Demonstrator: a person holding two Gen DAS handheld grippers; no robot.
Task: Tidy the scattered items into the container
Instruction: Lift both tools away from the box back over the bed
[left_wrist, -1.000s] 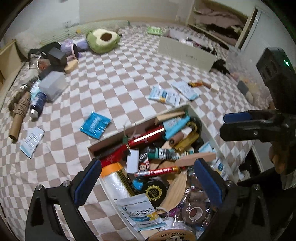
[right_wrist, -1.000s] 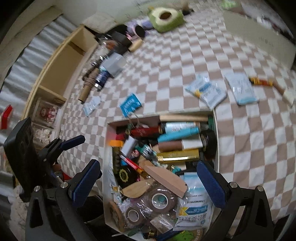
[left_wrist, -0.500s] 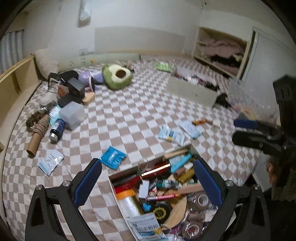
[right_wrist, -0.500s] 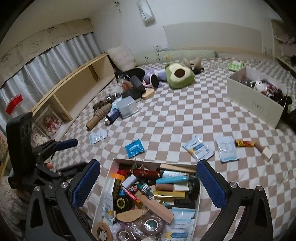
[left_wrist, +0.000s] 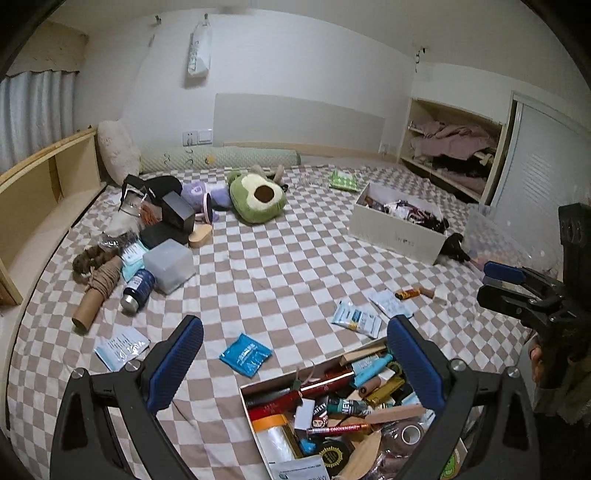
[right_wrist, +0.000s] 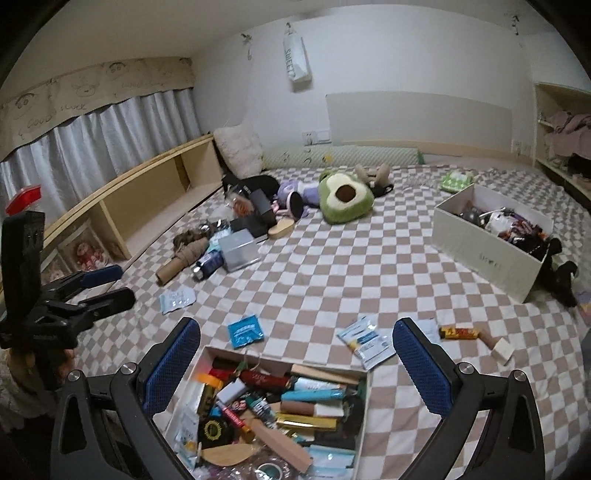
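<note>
An open cardboard box (left_wrist: 280, 376) crammed with tubes, tape rolls and packets sits at the near edge of the checkered bed, also low in the right wrist view (right_wrist: 273, 358). My left gripper (left_wrist: 293, 332) is open and empty above its far rim. My right gripper (right_wrist: 295, 330) is open and empty over the same box. Loose on the cover beyond lie a blue packet (left_wrist: 245, 354), a white-and-blue sachet (left_wrist: 356, 317), a white sachet (left_wrist: 120, 345) and a small brown bar (left_wrist: 407, 293). Each gripper shows at the edge of the other's view (left_wrist: 489, 284) (right_wrist: 122, 284).
A pile at the left holds a cardboard tube (left_wrist: 96, 295), a blue bottle (left_wrist: 138, 286) and a translucent box (left_wrist: 170, 264). An avocado plush (left_wrist: 258, 197) lies farther back. A second, white box (left_wrist: 399, 225) of things stands at the right.
Both views have lifted from looking down into the box to looking across the bed, and the box has sunk to the bottom edge. Both grippers stay open and empty.
</note>
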